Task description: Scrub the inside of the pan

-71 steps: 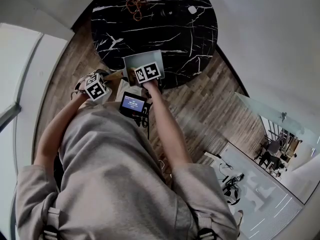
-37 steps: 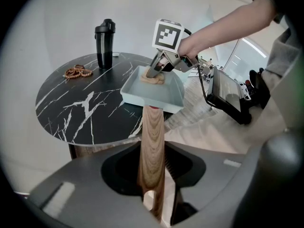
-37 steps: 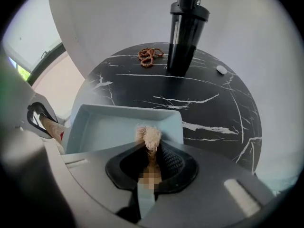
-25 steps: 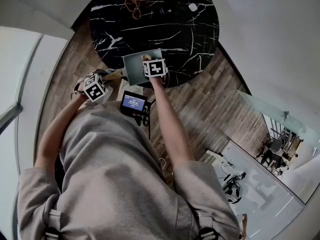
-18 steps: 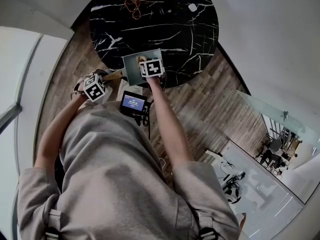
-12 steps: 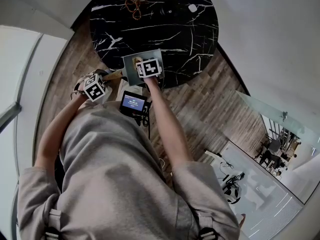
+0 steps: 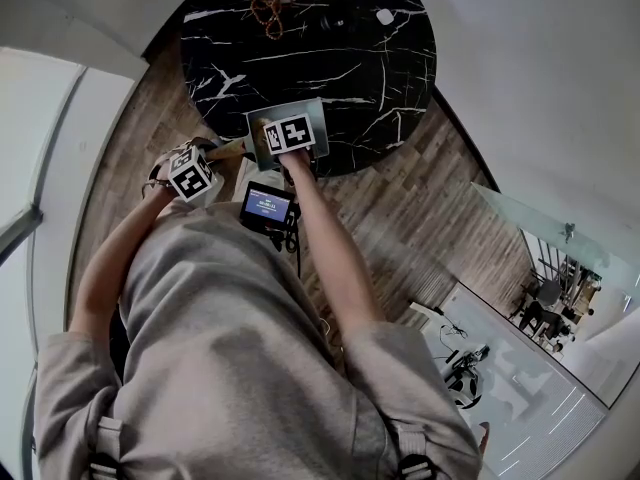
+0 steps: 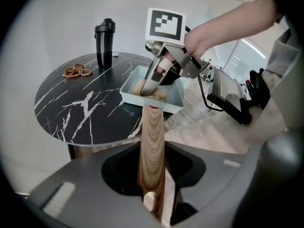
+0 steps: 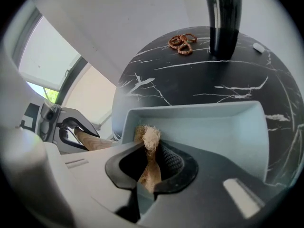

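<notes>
A pale blue square pan (image 7: 308, 116) rests at the near edge of the round black marble table (image 7: 350, 58). Its wooden handle (image 8: 152, 146) sticks out over the floor, and my left gripper (image 8: 154, 175) is shut on it. My right gripper (image 9: 149, 170) points steeply down into the pan (image 9: 213, 127), shut on a tan fibrous scrubber (image 9: 151, 137) that presses at the pan's near left corner. From the left gripper view, the right gripper (image 8: 152, 87) and scrubber (image 8: 159, 95) sit just beyond the handle's root. The head view shows the right gripper (image 7: 275, 133) over the pan's left part.
A black shaker bottle (image 8: 104, 37) and a string of brown beads (image 8: 76, 71) stand at the table's far side, with a small white object (image 7: 385, 16) nearby. A device with a blue screen (image 7: 265, 206) hangs at the person's chest. Wooden floor surrounds the table.
My right gripper has slid with the scrubber from the pan's right part to its left, near side. The left gripper and the handle have kept still.
</notes>
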A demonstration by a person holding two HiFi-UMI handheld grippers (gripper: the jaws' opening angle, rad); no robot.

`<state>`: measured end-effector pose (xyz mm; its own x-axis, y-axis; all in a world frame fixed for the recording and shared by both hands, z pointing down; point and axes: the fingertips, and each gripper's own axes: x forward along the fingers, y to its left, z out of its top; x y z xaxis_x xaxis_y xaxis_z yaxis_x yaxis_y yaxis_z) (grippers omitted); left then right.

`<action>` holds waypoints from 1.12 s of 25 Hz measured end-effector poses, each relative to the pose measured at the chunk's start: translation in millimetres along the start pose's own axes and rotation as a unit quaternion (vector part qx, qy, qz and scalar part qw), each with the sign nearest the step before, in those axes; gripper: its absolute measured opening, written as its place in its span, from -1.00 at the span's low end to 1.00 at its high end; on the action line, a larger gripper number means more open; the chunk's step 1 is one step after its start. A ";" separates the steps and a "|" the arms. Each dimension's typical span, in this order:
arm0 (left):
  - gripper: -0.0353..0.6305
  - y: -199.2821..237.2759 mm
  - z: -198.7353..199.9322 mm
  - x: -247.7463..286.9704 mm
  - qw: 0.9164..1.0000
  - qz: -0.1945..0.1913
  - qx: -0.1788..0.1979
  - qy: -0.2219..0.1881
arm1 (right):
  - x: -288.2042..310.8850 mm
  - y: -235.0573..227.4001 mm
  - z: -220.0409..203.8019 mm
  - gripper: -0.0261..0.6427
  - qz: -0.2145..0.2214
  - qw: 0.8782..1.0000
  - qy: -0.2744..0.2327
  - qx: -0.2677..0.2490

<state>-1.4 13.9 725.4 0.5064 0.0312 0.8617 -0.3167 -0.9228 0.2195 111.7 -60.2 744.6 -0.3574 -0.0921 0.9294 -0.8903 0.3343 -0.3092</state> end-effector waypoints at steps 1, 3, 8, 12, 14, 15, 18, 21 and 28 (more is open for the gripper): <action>-0.53 -0.1 0.2 0.1 1.000 0.000 0.000 0.000 | 1.0 2.3 -0.7 -0.77 0.007 1.000 0.001 0.008; -0.53 0.1 0.3 0.5 1.000 0.000 0.000 -0.001 | 2.4 4.2 -1.1 -0.77 0.013 1.000 0.002 0.014; -0.53 -0.3 0.6 0.5 1.000 0.000 0.000 0.000 | 3.0 4.6 -1.5 -0.78 0.034 0.999 -0.005 0.029; -0.53 -0.6 0.6 0.7 1.000 -0.003 0.001 0.001 | 1.9 5.1 -3.7 -0.78 0.050 0.998 -0.006 0.041; -0.53 -0.2 0.3 0.7 1.000 -0.003 0.000 0.001 | 0.1 6.2 -3.1 -0.78 0.058 0.997 -0.007 0.047; -0.53 -0.1 0.3 0.6 1.000 -0.004 0.000 0.000 | -1.6 7.0 -2.4 -0.78 0.065 0.997 -0.010 0.050; -0.53 0.5 0.0 0.8 1.000 -0.003 0.001 0.000 | -11.2 11.7 -1.0 -0.78 0.105 0.993 -0.021 0.058; -0.53 -0.6 0.4 0.9 1.000 -0.004 0.000 -0.002 | -26.4 8.4 -1.4 -0.78 0.145 0.986 -0.035 0.075; -0.53 -0.6 0.1 -0.1 1.000 -0.005 -0.001 -0.002 | -57.8 -88.2 3.2 -0.78 -0.078 0.984 -0.092 0.131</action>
<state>-1.2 14.4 725.2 0.5124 0.0388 0.8579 -0.3140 -0.9214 0.2292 209.9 -87.3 717.5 -0.2348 -0.2991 0.9249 -0.9718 0.0518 -0.2299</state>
